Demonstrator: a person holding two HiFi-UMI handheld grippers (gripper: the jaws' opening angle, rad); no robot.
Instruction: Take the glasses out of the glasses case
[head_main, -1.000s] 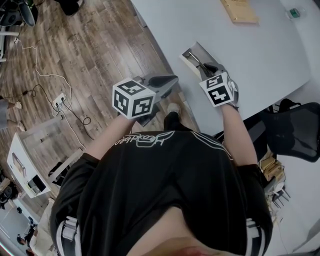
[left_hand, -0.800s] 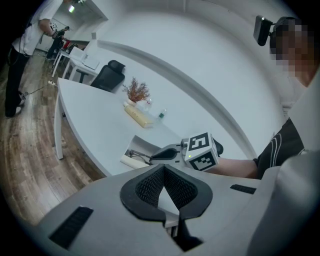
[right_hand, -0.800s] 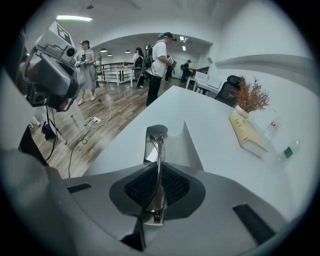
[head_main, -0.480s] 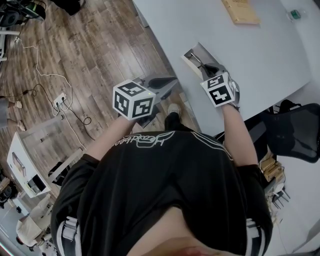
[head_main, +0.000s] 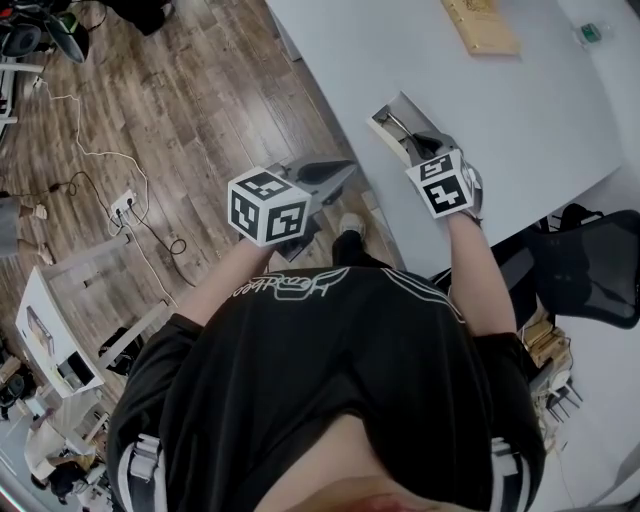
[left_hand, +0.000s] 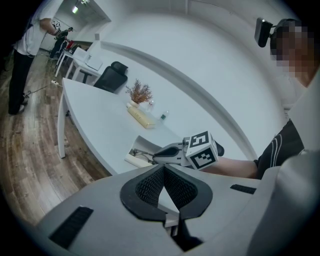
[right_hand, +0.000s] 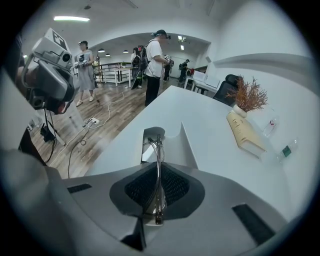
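My right gripper (right_hand: 158, 167) is clenched on the glasses (right_hand: 158, 147). A thin dark metal part of the frame runs straight down the seam between my two ribbed pads, and the jaws are pressed together on it. The far end of the frame reaches forward into the open glasses case (right_hand: 175, 142), so the glasses are partly in the case while I grip them. From the head view, the right gripper (head_main: 424, 140) sits just at the near end of the glasses case (head_main: 405, 106), which lies open near the edge of the white table (head_main: 500, 110) with its lid tilted up. The dark glasses (head_main: 397, 125) show inside it. My left gripper (head_main: 343, 170) is held off the table, out over the wooden floor (head_main: 180, 120), well apart from the case. In the left gripper view its jaws (left_hand: 163, 169) meet at the tips with nothing between them, and beyond them I see the case (left_hand: 139, 148) and my other gripper beside it. Further along the table lies a tan wooden block (right_hand: 245, 132), with a vase of dried plants (right_hand: 248, 95) at its far end and a small bottle (right_hand: 286, 149) near it. A black office chair (head_main: 590, 265) stands beside the table, and people (right_hand: 155, 62) stand in the background of the room.
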